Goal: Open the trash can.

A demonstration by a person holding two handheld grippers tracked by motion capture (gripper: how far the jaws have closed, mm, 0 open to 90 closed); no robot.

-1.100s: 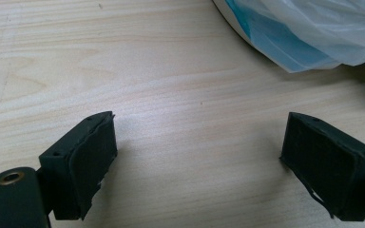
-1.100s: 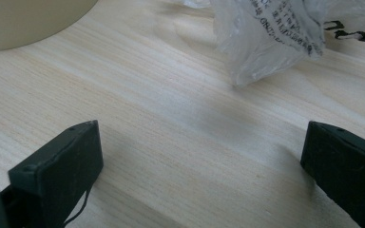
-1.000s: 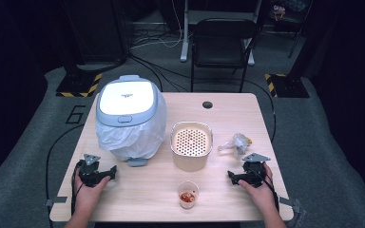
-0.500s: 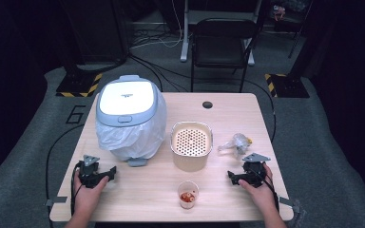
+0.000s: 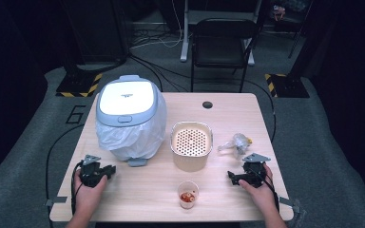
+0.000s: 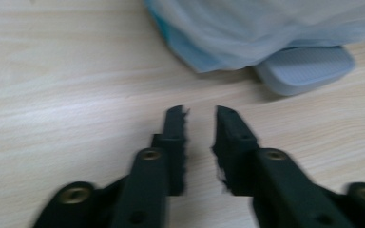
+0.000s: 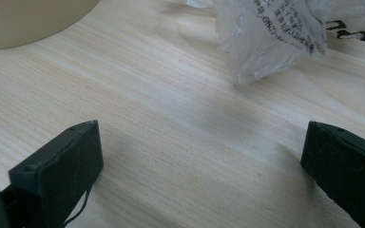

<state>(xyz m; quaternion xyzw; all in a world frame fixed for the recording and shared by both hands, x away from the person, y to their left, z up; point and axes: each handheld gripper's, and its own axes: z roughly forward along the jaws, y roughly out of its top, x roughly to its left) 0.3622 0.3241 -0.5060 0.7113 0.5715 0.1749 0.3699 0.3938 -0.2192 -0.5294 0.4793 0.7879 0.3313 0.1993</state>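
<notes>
My left gripper (image 5: 107,169) rests on the table's front left, just in front of a grey-blue pedal bin (image 5: 129,118) with a white lid and a plastic liner. In the left gripper view its jaws (image 6: 199,111) have just been closing. A narrow gap stays between them with nothing in it, and the bin's pedal (image 6: 304,69) lies just ahead. My right gripper (image 5: 231,177) lies at the front right, jaws wide open (image 7: 202,142) over bare wood. A crumpled clear wrapper (image 7: 271,33) lies just beyond it.
A beige perforated pot (image 5: 191,145) stands mid-table. A small cup (image 5: 188,194) with red bits in it stands near the front edge. The wrapper (image 5: 237,142) lies right of the pot. A cable hole (image 5: 207,104) marks the far side, and a black chair (image 5: 223,42) stands behind the table.
The left gripper's jaws look closer together than half a second ago. Both hands and all objects stay where they were.
</notes>
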